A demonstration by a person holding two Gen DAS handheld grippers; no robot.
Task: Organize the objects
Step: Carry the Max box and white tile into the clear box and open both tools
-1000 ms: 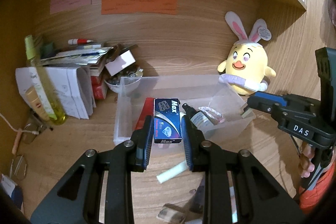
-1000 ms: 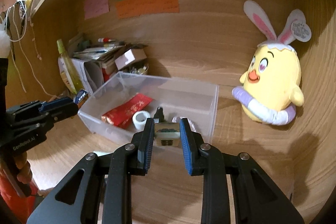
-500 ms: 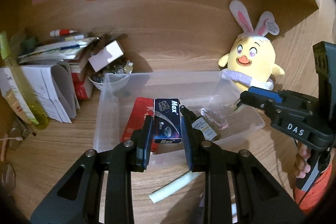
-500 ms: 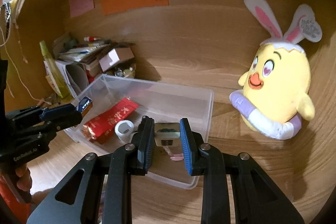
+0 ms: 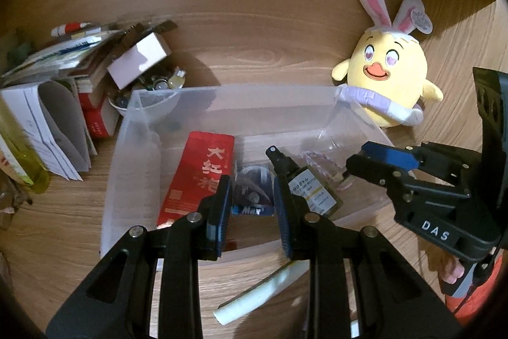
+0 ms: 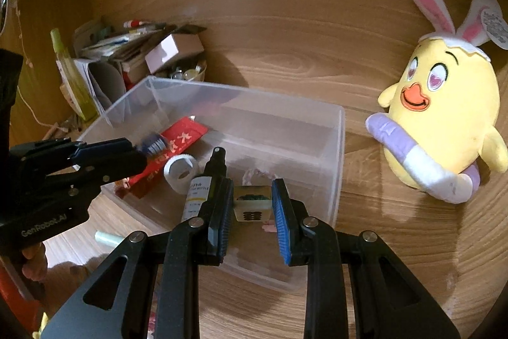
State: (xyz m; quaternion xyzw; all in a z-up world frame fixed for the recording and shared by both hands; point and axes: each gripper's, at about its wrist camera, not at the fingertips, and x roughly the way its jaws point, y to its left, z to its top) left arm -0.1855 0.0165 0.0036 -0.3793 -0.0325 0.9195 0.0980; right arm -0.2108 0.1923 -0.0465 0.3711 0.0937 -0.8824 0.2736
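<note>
**Both grippers loaded over the clear bin**

Left wrist view. The clear plastic bin (image 5: 127, 148) sits open-topped on the wooden desk (image 5: 57, 212), its near rim just ahead of the fingers. Open floor remains toward the bin's 12 o'clock wall. A stack of papers and books (image 5: 57, 91) crowds the 9 o'clock side; one yellow plush chick (image 5: 390, 75) stands at 2 o'clock, touching the bin's far corner. The left gripper (image 5: 252, 199) is clamped on one dark blue Max box (image 5: 252, 196), held above the bin floor. In the bin lie one red packet (image 5: 197, 177) and one dark spray bottle (image 5: 304, 183). One pale stick (image 5: 260, 297) lies on the desk at 6 o'clock, outside the bin. The right gripper (image 5: 349, 170) enters from 3 o'clock.

Right wrist view. The bin's right wall (image 6: 339, 167) leaves bare desk between it and the plush. The right gripper (image 6: 252, 202) is clamped on one mahjong tile (image 6: 252, 202), over the bin's near right corner. One white tape roll (image 6: 181, 170) lies beside the bottle. The left gripper (image 6: 143, 148) comes in at 9 o'clock with its box.
</note>
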